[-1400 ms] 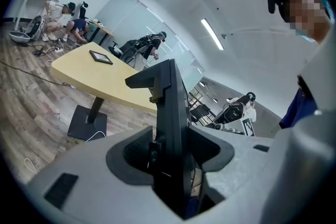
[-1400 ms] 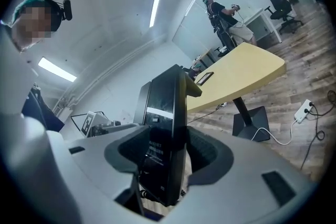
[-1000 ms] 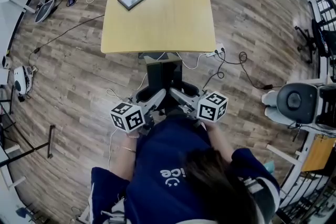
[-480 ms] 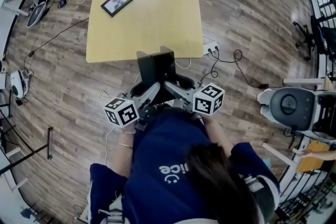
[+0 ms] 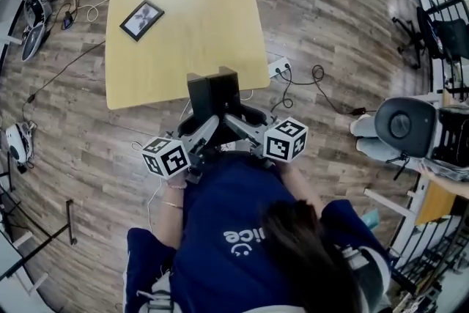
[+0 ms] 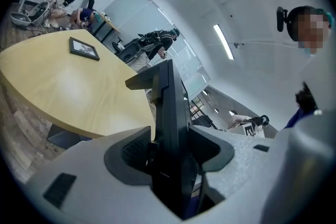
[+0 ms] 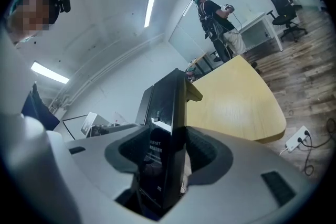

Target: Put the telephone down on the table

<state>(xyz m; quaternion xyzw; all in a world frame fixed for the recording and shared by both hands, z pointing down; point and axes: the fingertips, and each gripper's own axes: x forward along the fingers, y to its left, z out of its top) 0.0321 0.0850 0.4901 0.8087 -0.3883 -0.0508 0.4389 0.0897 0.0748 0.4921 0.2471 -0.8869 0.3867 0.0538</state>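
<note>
I hold a black telephone (image 5: pixel 212 93) between both grippers, just short of the near edge of a light wooden table (image 5: pixel 205 33). My left gripper (image 5: pixel 199 134) grips its left side, and in the left gripper view the telephone (image 6: pixel 170 128) stands edge-on between the grey jaws. My right gripper (image 5: pixel 236 124) is shut on its right side; in the right gripper view the black telephone (image 7: pixel 163 134) fills the gap between the pads. The telephone's face is hidden from the head view.
A small framed picture (image 5: pixel 142 19) lies on the table's far left part. A white power strip (image 5: pixel 278 69) and cables lie on the wood floor right of the table. An office chair (image 5: pixel 401 127) stands at the right. People stand at the far end of the room.
Both grippers and the telephone have moved forward toward the table's near edge. The telephone now overlaps that edge in the head view. The grip on it is unchanged.
</note>
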